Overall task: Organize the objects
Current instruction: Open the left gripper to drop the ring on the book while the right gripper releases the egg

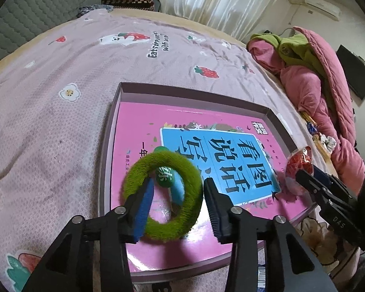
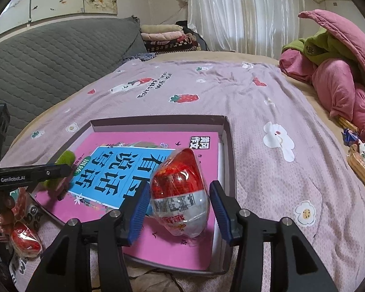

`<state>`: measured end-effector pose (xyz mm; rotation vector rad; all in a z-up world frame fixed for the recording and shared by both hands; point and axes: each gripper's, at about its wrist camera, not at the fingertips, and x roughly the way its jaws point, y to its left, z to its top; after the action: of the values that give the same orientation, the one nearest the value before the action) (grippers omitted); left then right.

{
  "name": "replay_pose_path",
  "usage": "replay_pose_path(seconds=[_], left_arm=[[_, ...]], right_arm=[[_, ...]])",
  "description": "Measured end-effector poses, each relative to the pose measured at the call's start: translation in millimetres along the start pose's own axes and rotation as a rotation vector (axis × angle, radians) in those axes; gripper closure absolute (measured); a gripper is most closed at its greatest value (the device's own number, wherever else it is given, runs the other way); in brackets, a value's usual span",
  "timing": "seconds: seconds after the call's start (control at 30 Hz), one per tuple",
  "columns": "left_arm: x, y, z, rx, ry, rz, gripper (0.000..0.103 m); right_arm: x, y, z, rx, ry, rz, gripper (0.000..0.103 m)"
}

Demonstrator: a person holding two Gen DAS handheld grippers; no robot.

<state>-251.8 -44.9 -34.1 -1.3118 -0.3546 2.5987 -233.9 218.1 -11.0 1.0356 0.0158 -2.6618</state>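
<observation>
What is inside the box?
The box holds a pink book, with a green ring and a wrapped red snack over it. Whatever lies beneath the book is hidden.

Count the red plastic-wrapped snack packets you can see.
2. One red packet sits between the open right gripper fingers over the pink book in the box. A second packet lies at lower left, outside it. More may be hidden.

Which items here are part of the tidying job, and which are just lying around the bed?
In the job:
green fuzzy ring between the left gripper fingers
red wrapped snack between the right gripper fingers
shallow box
pink book inside it

Lying about:
pink quilt
folded blankets
grey cushion
</observation>
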Motion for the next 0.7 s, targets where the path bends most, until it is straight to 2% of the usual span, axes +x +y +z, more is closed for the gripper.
replay_pose_path(seconds=[0.13, 0.3, 0.43, 0.7], left_arm=[[-4.4, -2.3, 0.4, 0.011, -0.017, 0.022, 0.057], [-14.3, -5.7, 1.9, 0.015, -0.040, 0.003, 0.051], [-24.6, -9.1, 2.5, 0.023, -0.062, -0.007, 0.051], [-38.5, -14.3, 0.7, 0.034, -0.097, -0.007, 0.048]], right_arm=[[0.1, -0.6, -0.5, 0.003, 0.001, -0.004, 0.052], [-0.7, -1.1, -0.8, -0.002, -0.001, -0.014, 0.051], [-2.8, -1.1, -0.3, -0.009, -0.008, -0.019, 0.044], [-8.0, -0.8, 1.6, -0.010, -0.023, -0.019, 0.042]])
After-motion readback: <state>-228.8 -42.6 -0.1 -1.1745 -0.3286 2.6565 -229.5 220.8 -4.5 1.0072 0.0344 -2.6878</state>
